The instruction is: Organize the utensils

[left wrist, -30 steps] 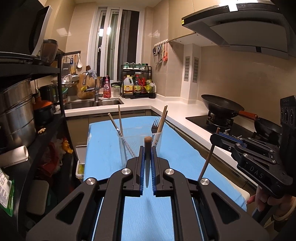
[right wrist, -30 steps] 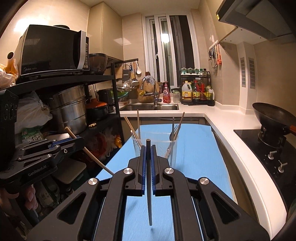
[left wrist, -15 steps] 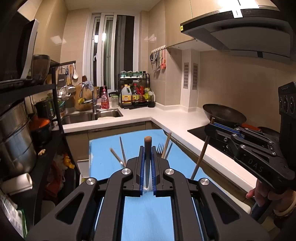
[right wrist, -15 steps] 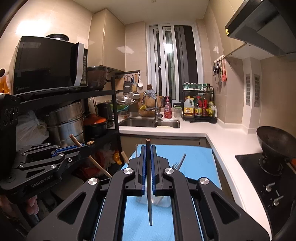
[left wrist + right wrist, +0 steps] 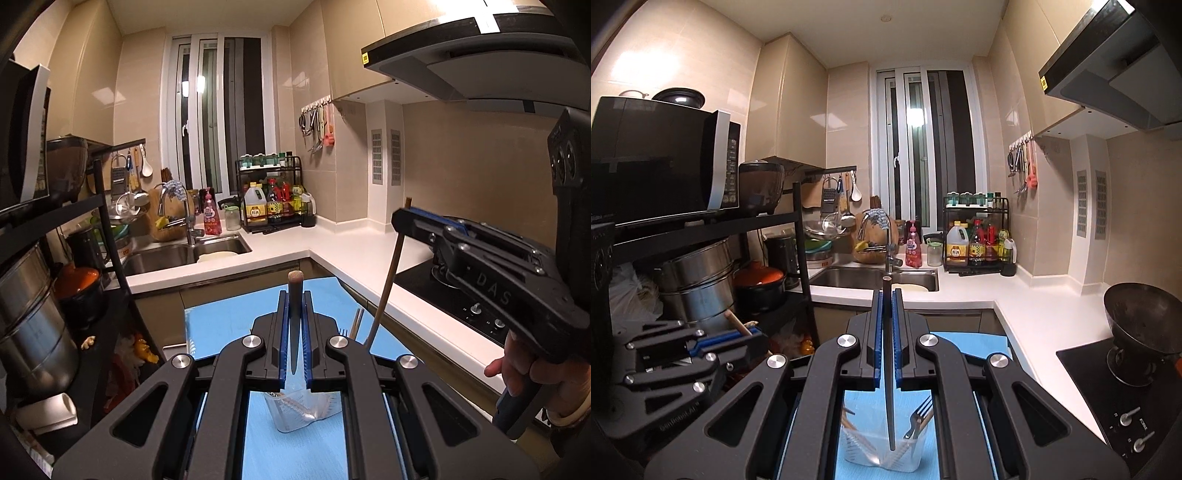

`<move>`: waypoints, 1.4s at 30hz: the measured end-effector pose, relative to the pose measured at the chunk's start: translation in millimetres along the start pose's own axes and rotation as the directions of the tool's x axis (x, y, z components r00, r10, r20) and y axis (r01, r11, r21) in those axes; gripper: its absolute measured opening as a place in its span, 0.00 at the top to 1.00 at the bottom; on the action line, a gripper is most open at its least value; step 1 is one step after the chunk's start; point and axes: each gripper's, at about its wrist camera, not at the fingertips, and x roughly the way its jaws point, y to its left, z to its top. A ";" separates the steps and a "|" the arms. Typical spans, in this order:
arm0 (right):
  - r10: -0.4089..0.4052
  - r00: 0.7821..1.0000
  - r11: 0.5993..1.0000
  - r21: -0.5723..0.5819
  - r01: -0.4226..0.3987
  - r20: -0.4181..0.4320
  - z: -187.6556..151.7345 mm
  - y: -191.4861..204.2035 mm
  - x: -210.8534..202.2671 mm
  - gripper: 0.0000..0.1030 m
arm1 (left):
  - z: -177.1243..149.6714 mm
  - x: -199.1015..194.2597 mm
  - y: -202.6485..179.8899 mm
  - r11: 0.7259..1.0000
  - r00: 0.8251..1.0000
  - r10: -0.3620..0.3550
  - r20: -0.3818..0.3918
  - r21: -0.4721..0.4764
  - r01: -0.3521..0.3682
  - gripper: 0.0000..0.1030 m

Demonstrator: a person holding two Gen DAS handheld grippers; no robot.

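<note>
My left gripper (image 5: 295, 299) is shut on a brown chopstick (image 5: 295, 325) that stands upright between its blue pads. My right gripper (image 5: 887, 295) is shut on a dark chopstick (image 5: 889, 387) whose tip hangs over the clear plastic utensil holder (image 5: 879, 458). In the holder stand a fork (image 5: 919, 413) and several chopsticks (image 5: 849, 421). The left wrist view shows the holder (image 5: 303, 413) low down, behind the fingers, on the blue mat (image 5: 229, 321). Each gripper shows in the other's view: the right gripper (image 5: 404, 218) at the right, the left gripper (image 5: 753, 334) at the left.
A black rack (image 5: 798, 236) with a microwave, steel pots and an orange pot stands on the left. Beyond the mat lie the sink (image 5: 871, 277) and the white counter (image 5: 1034, 314). A wok (image 5: 1141, 314) sits on the hob at the right. A bottle rack (image 5: 979, 236) stands by the window.
Both grippers have risen, each with its chopstick still gripped. The holder has slid from mid-picture down to the bottom edge of both views, and more of the wall and ceiling shows.
</note>
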 end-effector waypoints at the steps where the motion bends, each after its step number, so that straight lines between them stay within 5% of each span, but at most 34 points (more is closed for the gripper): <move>1: -0.002 1.000 1.000 0.002 0.002 0.002 -0.1 -0.2 4.3 0.95 | -0.7 4.5 0.9 1.000 1.000 -0.001 -0.006 0.000 0.001 0.94; 16: -0.010 1.000 1.000 0.025 0.011 -0.011 -24.0 -14.6 59.4 0.95 | -15.3 64.6 8.0 1.000 0.995 -0.007 -0.096 -0.002 0.007 0.94; 25: -0.024 0.995 0.999 0.029 0.027 -0.101 -58.3 -19.4 77.0 0.93 | -35.6 85.4 17.4 0.999 0.990 0.023 -0.137 -0.026 -0.027 0.94; 27: -0.029 0.991 0.999 0.034 0.034 -0.134 -70.3 -21.9 79.5 0.84 | -43.2 88.4 23.4 0.998 0.989 0.041 -0.145 -0.050 -0.049 0.88; 28: -0.036 0.986 0.999 0.029 0.041 -0.160 -77.1 -22.6 81.6 0.61 | -46.5 89.4 25.0 0.996 0.986 0.050 -0.156 -0.059 -0.060 0.62; 29: -0.049 0.982 0.998 0.022 0.054 -0.183 -84.8 -23.0 82.8 0.39 | -50.1 88.7 26.8 0.993 0.984 0.082 -0.161 -0.069 -0.094 0.24; 31: -0.049 0.979 0.998 0.020 0.054 -0.199 -96.0 -23.9 80.5 0.35 | -57.7 81.9 31.8 0.978 0.976 0.171 -0.136 -0.097 -0.185 0.07; 38: -0.062 0.972 0.996 0.050 0.075 -0.228 -118.1 -25.3 48.8 0.08 | -83.1 65.6 39.5 0.969 0.970 0.158 -0.186 -0.160 -0.189 0.07; 42: -0.101 0.972 0.993 0.038 0.111 -0.210 -131.5 -15.4 19.9 0.05 | -95.7 49.1 33.1 0.965 0.967 0.175 -0.186 -0.160 -0.206 0.07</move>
